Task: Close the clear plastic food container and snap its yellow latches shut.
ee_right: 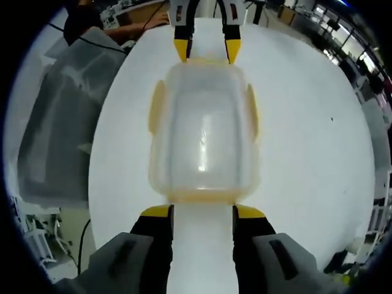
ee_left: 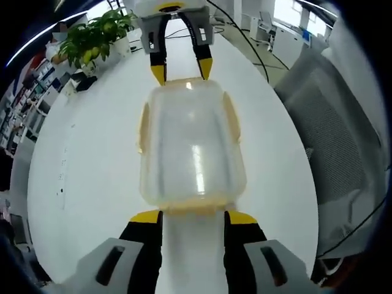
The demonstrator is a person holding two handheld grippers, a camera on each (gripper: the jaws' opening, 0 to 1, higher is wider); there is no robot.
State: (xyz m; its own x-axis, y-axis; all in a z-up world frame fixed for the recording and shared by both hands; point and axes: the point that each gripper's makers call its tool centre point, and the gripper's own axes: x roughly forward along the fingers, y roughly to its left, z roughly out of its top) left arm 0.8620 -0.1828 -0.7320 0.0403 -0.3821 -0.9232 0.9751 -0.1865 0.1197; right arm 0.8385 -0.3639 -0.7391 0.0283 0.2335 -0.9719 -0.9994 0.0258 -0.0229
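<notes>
A clear plastic food container [ee_left: 193, 147] [ee_right: 202, 141] lies on the white table [ee_left: 92, 159] with its lid on top. Yellow latches [ee_left: 144, 125] [ee_right: 157, 113] run along both long sides, and another yellow latch [ee_left: 193, 209] [ee_right: 202, 197] sits at the near end in each view. My left gripper [ee_left: 193, 217] [ee_right: 207, 50] is open at one short end, its yellow tips either side of that end latch. At the opposite short end my right gripper [ee_right: 203, 212] [ee_left: 182, 70] is open in the same way. I cannot tell whether the latches are snapped down.
A potted green plant [ee_left: 98, 37] stands at the table's far edge in the left gripper view. A grey mesh chair [ee_left: 331, 122] [ee_right: 61, 122] is beside the table. A black cable [ee_left: 251, 46] crosses the tabletop. A person's arm [ee_right: 131, 24] rests beyond the table.
</notes>
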